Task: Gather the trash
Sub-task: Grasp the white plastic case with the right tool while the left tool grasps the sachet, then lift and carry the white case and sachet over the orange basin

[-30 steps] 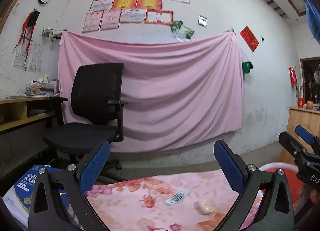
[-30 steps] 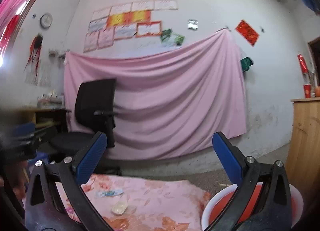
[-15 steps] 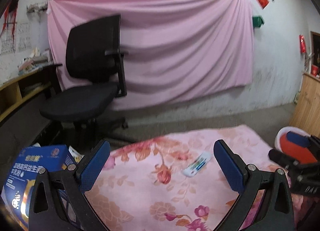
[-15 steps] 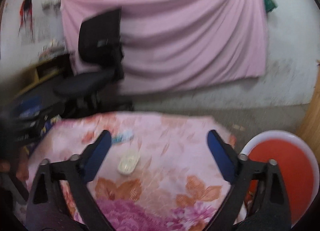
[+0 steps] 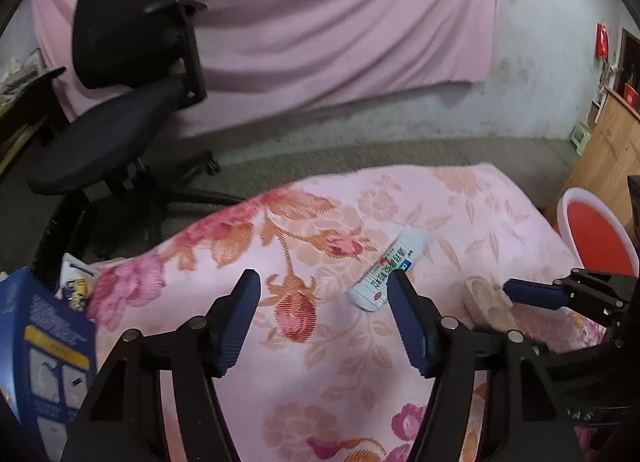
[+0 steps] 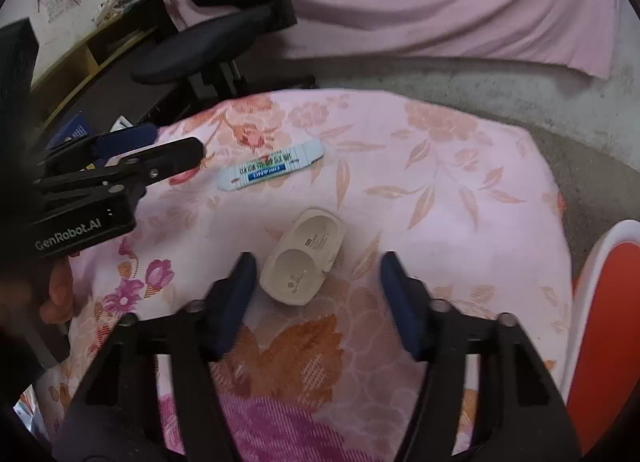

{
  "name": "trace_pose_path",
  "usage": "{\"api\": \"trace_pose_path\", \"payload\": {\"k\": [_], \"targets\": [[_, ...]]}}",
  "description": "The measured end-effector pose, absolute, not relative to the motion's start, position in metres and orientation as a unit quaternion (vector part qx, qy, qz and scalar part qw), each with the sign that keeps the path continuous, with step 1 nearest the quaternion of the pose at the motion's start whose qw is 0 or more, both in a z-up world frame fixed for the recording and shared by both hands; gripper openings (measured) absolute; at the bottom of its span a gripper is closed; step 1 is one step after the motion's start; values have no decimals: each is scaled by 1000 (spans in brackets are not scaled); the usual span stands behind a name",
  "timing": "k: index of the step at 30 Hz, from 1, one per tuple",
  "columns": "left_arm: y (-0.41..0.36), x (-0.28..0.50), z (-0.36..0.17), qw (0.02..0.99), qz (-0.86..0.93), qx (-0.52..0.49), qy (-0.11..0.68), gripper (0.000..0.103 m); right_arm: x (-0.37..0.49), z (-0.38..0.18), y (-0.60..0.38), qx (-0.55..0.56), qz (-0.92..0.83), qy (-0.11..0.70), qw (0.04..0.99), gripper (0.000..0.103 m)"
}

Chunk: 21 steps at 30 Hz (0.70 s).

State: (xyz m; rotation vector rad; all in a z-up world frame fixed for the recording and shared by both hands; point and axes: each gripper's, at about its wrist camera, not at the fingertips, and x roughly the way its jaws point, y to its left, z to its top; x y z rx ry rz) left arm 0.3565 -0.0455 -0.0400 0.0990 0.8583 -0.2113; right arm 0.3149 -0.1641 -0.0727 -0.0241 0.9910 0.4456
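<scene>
Both grippers hung over the flowered pink blanket (image 6: 460,165) with their jaws spread wide and nothing held between them. On the right gripper (image 6: 316,262) the blue pads sat to either side of a small cream plastic tray (image 6: 304,262) with two round hollows; the tray lay flat on the blanket, nearer the left pad than the right, and I could not tell whether that pad touched it. Beyond the tray, a little apart from it, lay a flat white wrapper (image 6: 272,167) with blue and green print, angled across the flowers. The left gripper (image 5: 324,286) was over the same blanket, and from its own camera the wrapper (image 5: 390,272) sat just ahead of its right pad, partly hidden behind that fingertip. Seen from there the tray (image 5: 486,298) was off to the right, with the right gripper (image 5: 568,294) reaching in beside it. From the right-hand camera the left gripper (image 6: 148,149) came in from the left side, its tips close to the wrapper's near end, and a bare hand (image 6: 56,294) gripped the handle below it.

At the blanket's right edge stood a round tub (image 6: 600,262), white-rimmed and orange-red inside. A black office chair (image 5: 132,73) stood behind on the grey floor, in front of a pink sheet (image 5: 340,21) hung on the wall. A blue carton (image 5: 44,346) sat at the left edge of the blanket.
</scene>
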Motion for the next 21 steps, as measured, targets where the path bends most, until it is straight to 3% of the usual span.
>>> {"api": "trace_pose_path", "payload": {"k": [1, 2, 3, 19, 21], "targets": [[-47, 360, -44, 900, -106, 48, 421, 60, 315, -73, -165, -11, 210, 471, 856, 66], [-48, 363, -47, 897, -110, 48, 426, 59, 316, -74, -166, -9, 207, 472, 857, 54], [-48, 364, -48, 895, -113, 48, 429, 59, 316, -75, -166, -6, 207, 474, 856, 53], [-93, 380, -77, 860, -143, 144, 468, 59, 321, -69, -208, 30, 168, 464, 869, 53], [-96, 379, -80, 856, -158, 152, 469, 47, 321, -68, -210, 34, 165, 463, 870, 53]]}}
